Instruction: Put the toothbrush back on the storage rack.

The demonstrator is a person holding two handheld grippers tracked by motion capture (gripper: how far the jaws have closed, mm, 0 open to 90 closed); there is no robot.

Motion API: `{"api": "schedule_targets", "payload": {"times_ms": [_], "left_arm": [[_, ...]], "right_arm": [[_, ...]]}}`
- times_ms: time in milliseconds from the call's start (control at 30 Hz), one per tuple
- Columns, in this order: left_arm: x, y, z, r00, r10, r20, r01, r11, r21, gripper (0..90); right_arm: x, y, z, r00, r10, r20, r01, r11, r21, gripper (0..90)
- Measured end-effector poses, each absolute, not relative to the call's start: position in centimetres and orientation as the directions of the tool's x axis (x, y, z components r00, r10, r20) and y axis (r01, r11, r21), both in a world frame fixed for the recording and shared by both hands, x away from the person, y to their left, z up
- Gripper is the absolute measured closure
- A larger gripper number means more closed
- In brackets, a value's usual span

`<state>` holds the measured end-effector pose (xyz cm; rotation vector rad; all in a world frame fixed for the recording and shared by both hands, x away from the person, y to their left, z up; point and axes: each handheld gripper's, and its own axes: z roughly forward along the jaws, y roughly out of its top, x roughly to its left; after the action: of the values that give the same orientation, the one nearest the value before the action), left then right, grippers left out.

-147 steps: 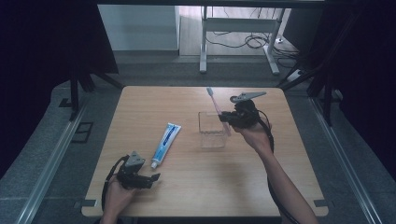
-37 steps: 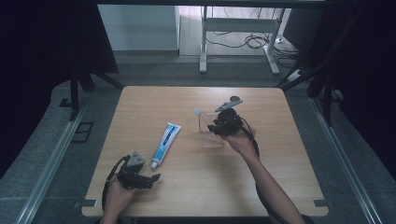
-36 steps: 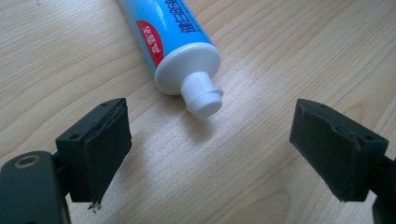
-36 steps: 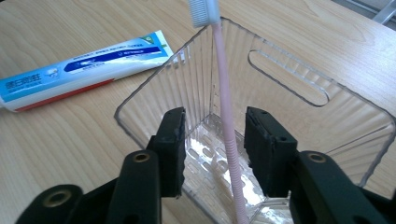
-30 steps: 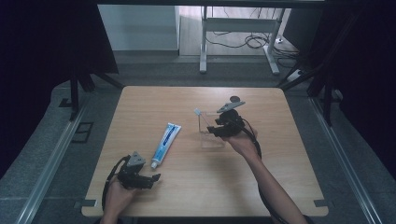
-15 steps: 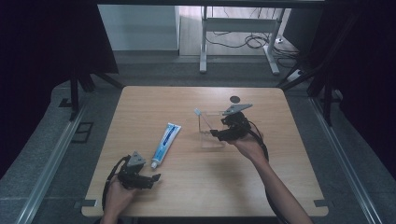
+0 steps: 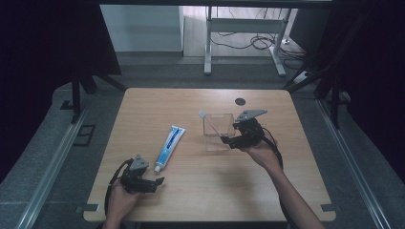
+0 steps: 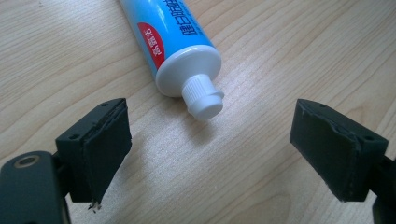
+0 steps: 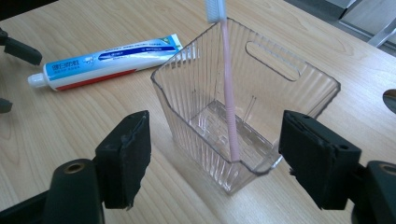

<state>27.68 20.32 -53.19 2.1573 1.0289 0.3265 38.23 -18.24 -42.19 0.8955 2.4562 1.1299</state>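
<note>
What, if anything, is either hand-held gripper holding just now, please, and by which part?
Nothing. The right hand-held gripper has just been opening, jaws clear of the toothbrush in the box. The left hand-held gripper stands open by the toothpaste cap.

On your table (image 7: pixel 296 191) the clear container (image 7: pixel 217 131) stands right of centre, with the toothbrush (image 9: pixel 227 84) standing in it, leaning on its rim, head up. Left of the container lies the toothpaste tube (image 7: pixel 167 147), its cap toward you. Your left gripper (image 7: pixel 153 183) sits just before that cap, near the front edge. Your right gripper (image 7: pixel 228 140) is just right of the container.
</note>
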Motion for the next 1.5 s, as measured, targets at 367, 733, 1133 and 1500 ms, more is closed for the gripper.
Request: {"api": "schedule_targets", "payload": {"times_ms": [367, 733, 1133, 1500], "left_arm": [[27.7, 20.3, -53.2, 0.656, 0.752, -0.064, 0.568, -0.437, 0.697, 12.6], [27.7, 20.2, -53.2, 0.652, 0.755, -0.078, 0.575, -0.424, 0.699, 12.6], [27.8, 20.1, -53.1, 0.651, 0.755, -0.083, 0.578, -0.422, 0.698, 12.6], [27.7, 20.0, -53.1, 0.646, 0.759, -0.085, 0.585, -0.420, 0.694, 12.8]], "right_arm": [[36.9, -20.0, -42.3, -0.766, 0.643, -0.027, 0.398, 0.507, 0.764, 17.3], [35.5, -21.5, -42.5, -0.767, 0.641, -0.041, 0.395, 0.521, 0.757, 14.0], [33.9, -24.0, -43.0, -0.742, 0.670, -0.041, 0.413, 0.503, 0.760, 9.4], [32.4, -26.3, -43.3, -0.709, 0.704, -0.031, 0.429, 0.466, 0.774, 4.2]]}}
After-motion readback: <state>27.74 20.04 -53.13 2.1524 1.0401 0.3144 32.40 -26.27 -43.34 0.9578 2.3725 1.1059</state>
